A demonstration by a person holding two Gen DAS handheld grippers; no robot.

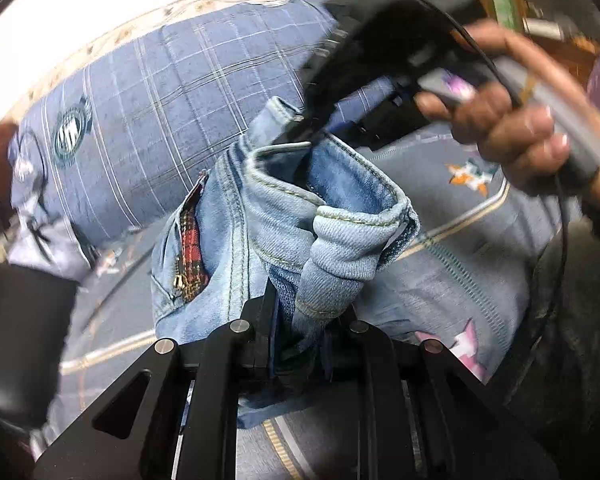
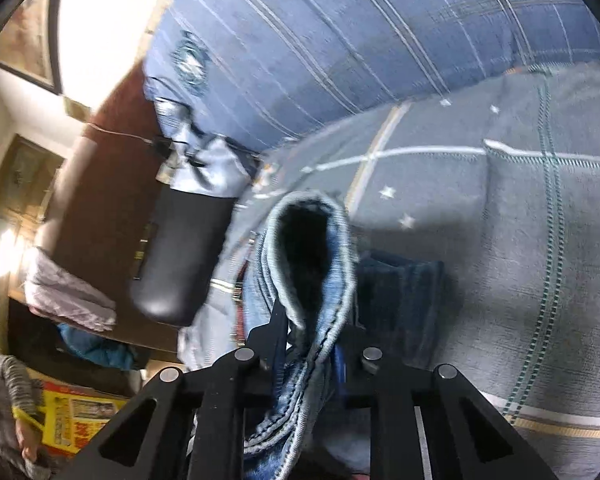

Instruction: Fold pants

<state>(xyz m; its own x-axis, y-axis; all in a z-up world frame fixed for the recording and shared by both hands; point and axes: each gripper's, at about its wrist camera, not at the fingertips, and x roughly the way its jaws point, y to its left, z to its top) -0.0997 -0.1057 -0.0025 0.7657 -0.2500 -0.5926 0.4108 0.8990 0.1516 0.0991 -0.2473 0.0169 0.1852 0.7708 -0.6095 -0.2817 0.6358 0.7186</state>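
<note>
Left wrist view: the left gripper (image 1: 300, 320) has its jaws clamped on a bunched fold of the light blue jeans (image 1: 260, 232), which rise in a heap over the grey patterned bedspread (image 1: 440, 280). A hand (image 1: 512, 128) brings the right gripper (image 1: 304, 128) to the denim's upper edge. Right wrist view: the right gripper (image 2: 312, 344) has its jaws pressed onto a stitched hem of the jeans (image 2: 312, 264), beside a blue checked pillow (image 2: 320, 40).
</note>
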